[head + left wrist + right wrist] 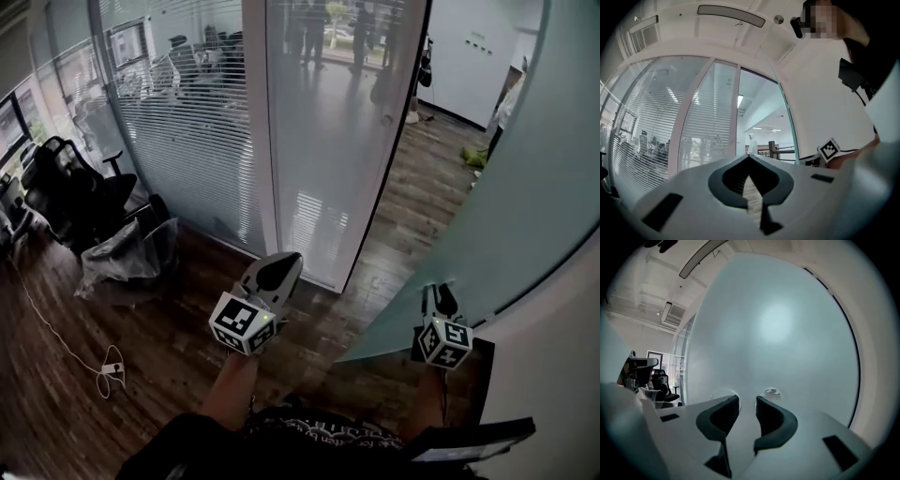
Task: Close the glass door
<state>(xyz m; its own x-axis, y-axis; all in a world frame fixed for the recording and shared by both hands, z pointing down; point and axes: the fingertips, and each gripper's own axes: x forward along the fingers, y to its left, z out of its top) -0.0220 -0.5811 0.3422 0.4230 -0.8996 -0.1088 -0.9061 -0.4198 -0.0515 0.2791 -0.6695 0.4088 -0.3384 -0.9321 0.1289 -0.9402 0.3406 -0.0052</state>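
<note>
Two grippers before a frosted glass door [525, 178] at 2 o'clock.
Right gripper [747, 403] part-open, empty, near its surface, seemingly for pushing; left gripper [749, 159] pinched shut, empty, idle.

Office. Glass partition walls [187, 131] with slatted blinds, floor to ceiling. Black swivel chair [80, 192] beside them; more chairs [180, 47] behind glass. Frosted glass door [534, 169] at right. Dark wood-plank floor [56, 403], white cable [52, 333] lying loose on it. Long ceiling light [731, 15] and air vent [642, 33] overhead. People [651, 145] standing beyond blinds.
</note>
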